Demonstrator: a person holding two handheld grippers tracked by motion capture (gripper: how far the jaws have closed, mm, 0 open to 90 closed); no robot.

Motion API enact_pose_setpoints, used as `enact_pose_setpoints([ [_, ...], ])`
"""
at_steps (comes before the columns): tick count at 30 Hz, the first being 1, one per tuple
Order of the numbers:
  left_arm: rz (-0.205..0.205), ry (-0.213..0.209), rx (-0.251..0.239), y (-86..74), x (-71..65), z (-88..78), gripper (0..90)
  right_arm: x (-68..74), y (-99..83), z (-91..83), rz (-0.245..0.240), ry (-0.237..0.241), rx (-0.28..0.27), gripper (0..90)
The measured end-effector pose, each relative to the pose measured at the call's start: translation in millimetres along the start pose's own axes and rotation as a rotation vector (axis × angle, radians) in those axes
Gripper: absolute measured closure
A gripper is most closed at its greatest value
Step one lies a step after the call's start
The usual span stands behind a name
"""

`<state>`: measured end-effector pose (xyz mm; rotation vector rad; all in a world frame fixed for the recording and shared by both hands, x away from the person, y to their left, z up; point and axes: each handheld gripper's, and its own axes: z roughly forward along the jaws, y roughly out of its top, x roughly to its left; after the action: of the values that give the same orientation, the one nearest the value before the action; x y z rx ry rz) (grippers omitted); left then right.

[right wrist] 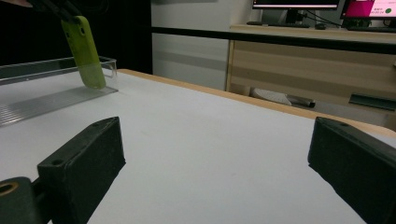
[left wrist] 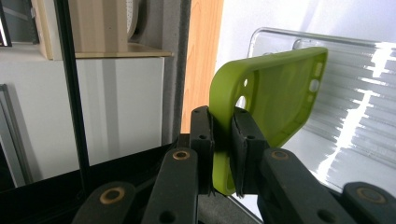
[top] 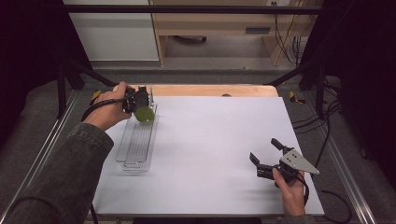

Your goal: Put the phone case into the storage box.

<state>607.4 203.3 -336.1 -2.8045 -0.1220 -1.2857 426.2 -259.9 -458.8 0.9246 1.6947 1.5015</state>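
A lime-green phone case (top: 144, 114) hangs over the far end of a clear plastic tray (top: 136, 149) at the table's left. My left gripper (top: 138, 103) is shut on the case's edge. In the left gripper view the two black jaws pinch the green phone case (left wrist: 275, 98) near one corner, its hollow inside facing the camera. My right gripper (top: 265, 150) rests near the table's front right, open, with nothing between its jaws. From there the green phone case (right wrist: 86, 51) shows far off, dipping into the clear tray (right wrist: 42, 105).
A white sheet (top: 210, 149) covers the table, with a wooden edge (top: 215, 90) along the far side. Black frame bars (top: 299, 70) stand at both far corners. Cabinets and a desk with monitors (right wrist: 322, 28) lie beyond the table.
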Motion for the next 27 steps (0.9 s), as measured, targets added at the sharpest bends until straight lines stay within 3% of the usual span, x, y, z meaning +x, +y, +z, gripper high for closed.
enact_pose_setpoints([
  [7,0.009,-0.002,-0.004,-0.4,-0.5,1.2,79.9,0.5,-0.6,1.0,-0.002,0.002,0.004,3.8],
  [8,0.023,-0.003,0.014,0.4,0.3,0.0,79.8,0.6,-0.6,0.9,-0.002,0.002,0.004,3.9],
  [27,0.025,0.002,-0.03,3.1,5.0,8.8,78.5,0.7,-2.2,1.9,-0.002,0.003,0.014,3.8],
])
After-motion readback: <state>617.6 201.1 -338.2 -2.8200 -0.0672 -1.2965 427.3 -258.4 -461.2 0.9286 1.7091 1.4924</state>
